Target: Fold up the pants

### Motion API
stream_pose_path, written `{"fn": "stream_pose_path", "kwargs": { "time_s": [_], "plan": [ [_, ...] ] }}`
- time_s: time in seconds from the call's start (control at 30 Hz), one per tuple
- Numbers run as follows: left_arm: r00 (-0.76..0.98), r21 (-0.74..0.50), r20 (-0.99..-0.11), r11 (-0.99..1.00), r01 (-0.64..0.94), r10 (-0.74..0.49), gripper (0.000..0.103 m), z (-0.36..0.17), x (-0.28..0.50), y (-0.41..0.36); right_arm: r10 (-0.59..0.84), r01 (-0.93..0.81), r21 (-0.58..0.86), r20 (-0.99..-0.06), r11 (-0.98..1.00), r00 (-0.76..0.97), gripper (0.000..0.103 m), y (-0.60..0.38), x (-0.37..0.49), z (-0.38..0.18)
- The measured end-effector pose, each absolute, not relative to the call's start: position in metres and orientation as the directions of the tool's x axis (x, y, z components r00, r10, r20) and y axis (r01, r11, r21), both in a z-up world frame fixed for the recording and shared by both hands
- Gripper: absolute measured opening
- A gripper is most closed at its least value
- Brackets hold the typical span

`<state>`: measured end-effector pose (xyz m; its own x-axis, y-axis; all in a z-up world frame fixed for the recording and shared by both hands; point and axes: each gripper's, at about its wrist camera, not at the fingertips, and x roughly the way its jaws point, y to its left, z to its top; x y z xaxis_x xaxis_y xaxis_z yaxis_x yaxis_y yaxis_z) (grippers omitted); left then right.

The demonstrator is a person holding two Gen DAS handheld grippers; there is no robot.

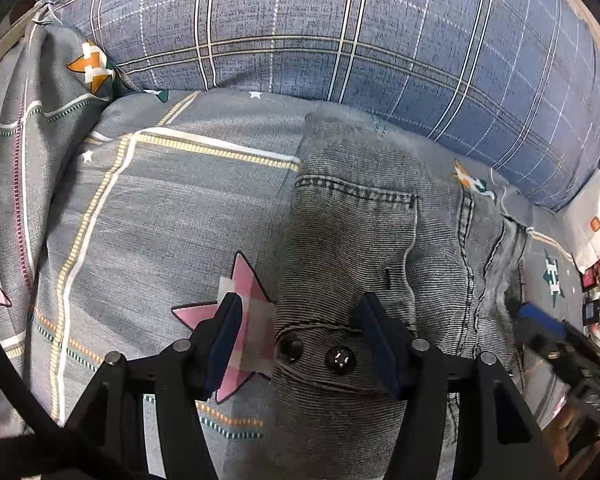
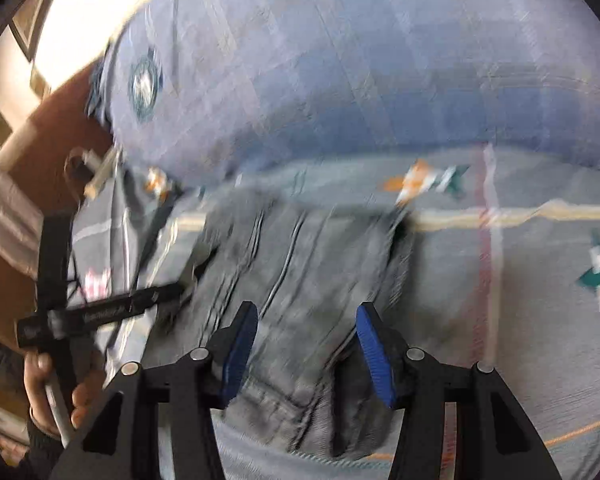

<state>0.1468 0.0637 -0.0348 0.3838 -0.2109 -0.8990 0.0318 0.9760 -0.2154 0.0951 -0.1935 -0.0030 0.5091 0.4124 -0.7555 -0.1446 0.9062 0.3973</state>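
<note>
Grey denim pants (image 1: pixel 364 232) lie folded in a narrow stack on the bed, waistband with two dark buttons (image 1: pixel 340 358) nearest me. My left gripper (image 1: pixel 304 344) is open and empty, its jaws standing either side of the waistband's left part. In the blurred right wrist view the pants (image 2: pixel 300 280) lie ahead, and my right gripper (image 2: pixel 306 354) is open and empty just above their near edge. The right gripper also shows in the left wrist view (image 1: pixel 552 336), at the pants' right side. The other gripper and hand show at left in the right wrist view (image 2: pixel 80 320).
The bed has a grey sheet (image 1: pixel 160 208) with pink, orange and green stars. A big blue plaid pillow (image 1: pixel 340 28) lies behind the pants. A white bag (image 1: pixel 596 220) and clutter sit beyond the bed's right edge.
</note>
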Motion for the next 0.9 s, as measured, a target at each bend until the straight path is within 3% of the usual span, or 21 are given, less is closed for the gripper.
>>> {"fn": "stream_pose_path", "kwargs": {
  "time_s": [0.13,0.27,0.33,0.53,0.77,0.9],
  "plan": [
    [0.404,-0.182,-0.895,0.982,0.049,-0.186,0.062,-0.032,0.144,0.057,0.335,-0.083,0.333,-0.839,0.939,0.428,0.04,-0.193,0.102,-0.027],
    [0.409,-0.158,-0.898,0.986,0.048,-0.163,0.062,-0.034,0.143,0.053,0.332,-0.1,0.321,-0.841,0.942,0.427,0.03,-0.19,0.097,-0.029],
    [0.41,-0.151,-0.899,0.988,0.044,-0.156,0.062,-0.036,0.144,0.053,0.265,-0.126,0.233,-0.859,0.964,0.439,0.016,-0.178,0.095,-0.029],
    [0.436,-0.109,-0.891,0.992,0.062,-0.125,0.065,-0.035,0.141,0.049,0.171,-0.174,0.092,-0.834,0.98,0.525,0.011,-0.163,0.083,-0.005],
    [0.464,-0.047,-0.882,0.996,0.079,-0.078,0.07,-0.034,0.138,0.043,0.15,-0.14,0.099,-0.89,0.985,0.43,0.011,-0.172,0.096,-0.036],
    [0.48,-0.097,-0.867,0.99,0.102,-0.134,0.07,-0.017,0.135,0.052,0.211,-0.152,0.16,-0.873,0.975,0.439,0.013,-0.176,0.096,-0.03]
  ]
}}
